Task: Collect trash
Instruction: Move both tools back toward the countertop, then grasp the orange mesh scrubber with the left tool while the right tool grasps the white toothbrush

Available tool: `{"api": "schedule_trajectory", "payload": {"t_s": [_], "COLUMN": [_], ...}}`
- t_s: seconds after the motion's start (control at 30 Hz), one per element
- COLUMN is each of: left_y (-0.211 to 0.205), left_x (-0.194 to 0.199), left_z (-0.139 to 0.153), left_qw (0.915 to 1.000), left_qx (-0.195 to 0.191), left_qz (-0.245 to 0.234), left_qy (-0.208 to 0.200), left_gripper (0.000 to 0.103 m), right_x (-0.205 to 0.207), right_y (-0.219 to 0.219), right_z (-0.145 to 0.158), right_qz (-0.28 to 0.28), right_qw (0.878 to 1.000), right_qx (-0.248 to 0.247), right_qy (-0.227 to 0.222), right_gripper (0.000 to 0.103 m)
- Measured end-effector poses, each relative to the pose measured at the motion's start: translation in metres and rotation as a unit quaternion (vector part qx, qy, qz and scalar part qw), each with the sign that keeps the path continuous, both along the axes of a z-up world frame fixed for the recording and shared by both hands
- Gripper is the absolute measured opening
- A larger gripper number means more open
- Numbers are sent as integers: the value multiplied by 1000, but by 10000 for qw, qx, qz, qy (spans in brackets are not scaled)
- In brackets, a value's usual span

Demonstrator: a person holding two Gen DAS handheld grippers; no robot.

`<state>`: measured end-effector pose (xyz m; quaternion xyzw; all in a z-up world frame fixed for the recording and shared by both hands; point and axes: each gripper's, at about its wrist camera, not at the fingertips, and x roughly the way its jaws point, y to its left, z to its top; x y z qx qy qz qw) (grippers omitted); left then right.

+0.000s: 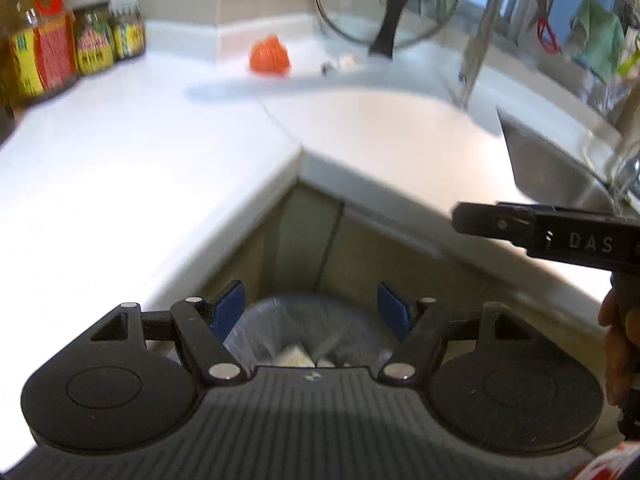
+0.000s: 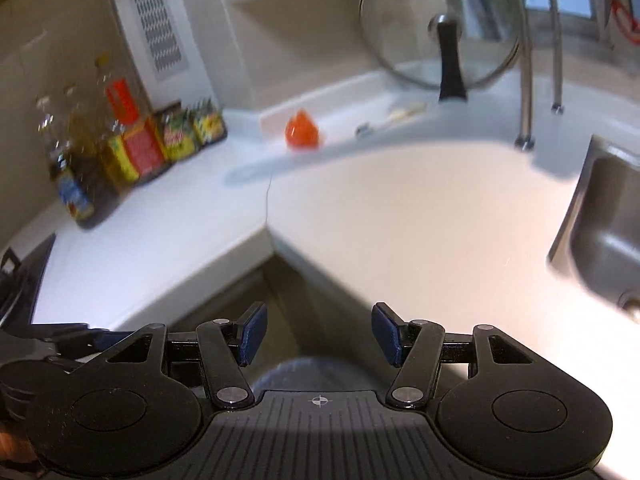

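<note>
Where white counter [image 1: 160, 152] corners inward, bin [image 1: 304, 320] sits below.

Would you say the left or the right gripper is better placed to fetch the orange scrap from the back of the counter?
Probably the left gripper: the orange scrap lies left of centre in both views. Both grippers are open and empty; the right gripper looks no nearer.

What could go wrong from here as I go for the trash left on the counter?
The orange scrap lies far back in the corner, so reaching risks brushing the sauce jars on the left. The glass lid leaning behind could tip if bumped. Both views are blurred, so aiming is uncertain.
</note>
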<state>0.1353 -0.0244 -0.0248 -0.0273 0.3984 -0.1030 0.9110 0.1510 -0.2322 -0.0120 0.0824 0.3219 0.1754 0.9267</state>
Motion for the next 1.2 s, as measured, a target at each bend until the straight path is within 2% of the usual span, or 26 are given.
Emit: {"api": "schedule_trajectory", "payload": {"t_s": [0.2, 0.4, 0.53, 0.73, 0.9, 1.07, 1.2], "left_y": [19, 27, 26, 13, -6, -24, -36], "left_x": [23, 59, 92, 162, 232, 289, 319], "left_z": [29, 45, 51, 48, 37, 19, 10], "left_qw": [9992, 9978, 9962, 9933, 9909, 9904, 9894], "left_qx": [1, -12, -55, -89, 109, 174, 335], "left_qz": [192, 354, 549, 934, 1167, 1268, 1345], "left_qy": [-363, -559, -674, -678, -662, -528, -444], "left_gripper": [70, 70, 70, 70, 70, 70, 66], "right_x": [8, 40, 87, 185, 262, 313, 338], "right_y": [-12, -19, -23, -35, -43, -54, -60], "right_z": [25, 39, 41, 33, 23, 12, 2], "right_qz": [-355, -589, -528, -338, -250, -264, -266], "right_qw": [9989, 9974, 9978, 9988, 9990, 9989, 9988], "right_qx": [-62, -44, -4, 212, 330, 394, 402], "right_qy": [-305, -407, -407, -296, -172, -62, 33], "right_gripper": [58, 58, 58, 58, 58, 58, 58]}}
